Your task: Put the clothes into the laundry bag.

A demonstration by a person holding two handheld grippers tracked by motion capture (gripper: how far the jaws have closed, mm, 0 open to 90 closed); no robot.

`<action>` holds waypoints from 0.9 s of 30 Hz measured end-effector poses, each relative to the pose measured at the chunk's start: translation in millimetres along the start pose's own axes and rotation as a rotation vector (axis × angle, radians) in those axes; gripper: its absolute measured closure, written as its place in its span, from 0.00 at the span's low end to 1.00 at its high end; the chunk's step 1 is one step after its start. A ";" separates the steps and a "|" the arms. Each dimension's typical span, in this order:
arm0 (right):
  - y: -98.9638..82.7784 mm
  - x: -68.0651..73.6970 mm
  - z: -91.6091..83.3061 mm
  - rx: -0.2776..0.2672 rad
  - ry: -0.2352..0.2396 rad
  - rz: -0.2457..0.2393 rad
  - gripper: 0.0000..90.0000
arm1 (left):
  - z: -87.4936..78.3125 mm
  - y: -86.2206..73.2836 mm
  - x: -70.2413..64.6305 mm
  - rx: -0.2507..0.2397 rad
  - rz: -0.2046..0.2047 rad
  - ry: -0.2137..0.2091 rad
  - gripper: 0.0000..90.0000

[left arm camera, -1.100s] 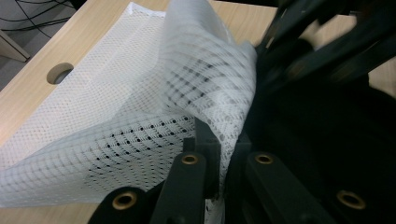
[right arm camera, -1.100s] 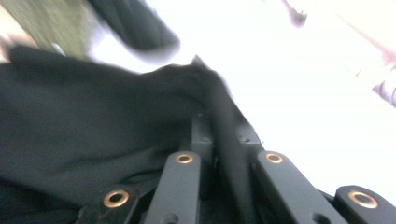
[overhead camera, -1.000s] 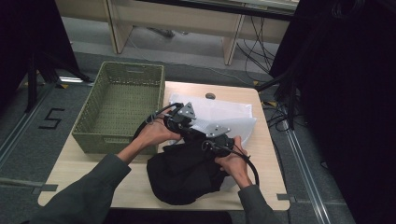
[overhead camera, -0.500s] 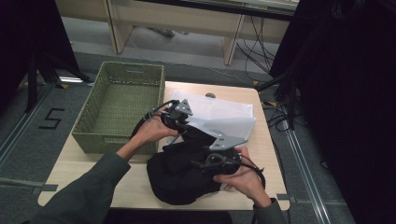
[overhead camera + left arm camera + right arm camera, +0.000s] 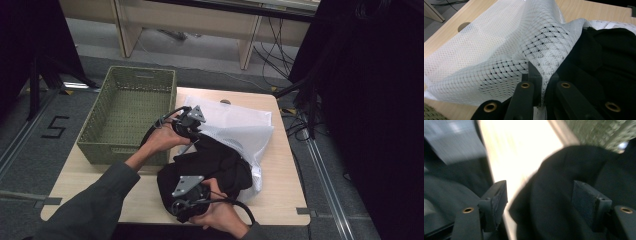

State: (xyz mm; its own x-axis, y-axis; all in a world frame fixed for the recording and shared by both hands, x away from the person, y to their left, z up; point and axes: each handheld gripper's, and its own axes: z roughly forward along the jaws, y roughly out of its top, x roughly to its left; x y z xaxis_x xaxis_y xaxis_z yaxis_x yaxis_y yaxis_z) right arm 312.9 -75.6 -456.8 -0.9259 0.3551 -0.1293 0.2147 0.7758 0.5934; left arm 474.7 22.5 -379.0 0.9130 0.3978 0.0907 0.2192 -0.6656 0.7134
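Since the earlier frames, the right hand-held gripper (image 5: 186,209) has been drawn back to the bench's near edge, its jaws just opened and now standing apart around a fold of the black garment (image 5: 212,162) without pressing it. That garment stretches from there away toward the left hand-held gripper (image 5: 196,131), which is clamped on the white mesh bag's (image 5: 235,125) lip mid-bench.

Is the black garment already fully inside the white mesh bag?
No. The black garment lies mostly outside the mesh bag, spreading toward the table's near edge.
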 end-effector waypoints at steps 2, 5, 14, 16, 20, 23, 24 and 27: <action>-4.0 1.2 13.7 0.098 -0.089 -0.084 0.77 | -0.3 -0.6 -2.5 -0.001 -0.006 0.003 0.97; -5.4 -9.8 5.1 0.052 -0.112 -0.071 0.96 | -3.5 -1.0 -4.6 -0.002 0.022 0.002 0.97; -26.7 -108.9 -62.2 0.000 -0.480 0.125 0.97 | -6.9 -0.3 -11.8 0.003 0.041 -0.020 0.97; -45.1 -128.7 -52.3 0.070 -0.530 0.155 0.97 | -4.9 -0.2 -13.0 0.000 0.032 -0.023 0.97; -73.9 -144.8 -25.2 0.198 -0.481 0.237 0.96 | -1.7 0.2 -12.8 0.003 0.036 -0.028 0.97; -69.8 -147.3 -30.6 0.164 -0.495 0.275 0.85 | -2.6 -0.1 -10.8 0.004 0.032 -0.022 0.97; -68.6 -147.6 -32.9 0.150 -0.489 0.272 0.82 | -2.7 -0.5 -11.1 0.001 0.014 -0.024 0.97; -61.6 -144.0 -47.3 0.075 -0.458 0.328 0.60 | -2.2 -0.7 -11.5 -0.010 0.004 -0.019 0.97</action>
State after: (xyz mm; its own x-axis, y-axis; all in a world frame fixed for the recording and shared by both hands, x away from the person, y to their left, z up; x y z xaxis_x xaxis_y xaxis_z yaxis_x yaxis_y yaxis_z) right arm 418.3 -199.2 -437.1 -0.5811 0.7607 -0.2893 0.5052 0.6158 0.6047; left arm 463.3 19.8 -379.0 0.9203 0.3828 0.0804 0.2120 -0.6610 0.7199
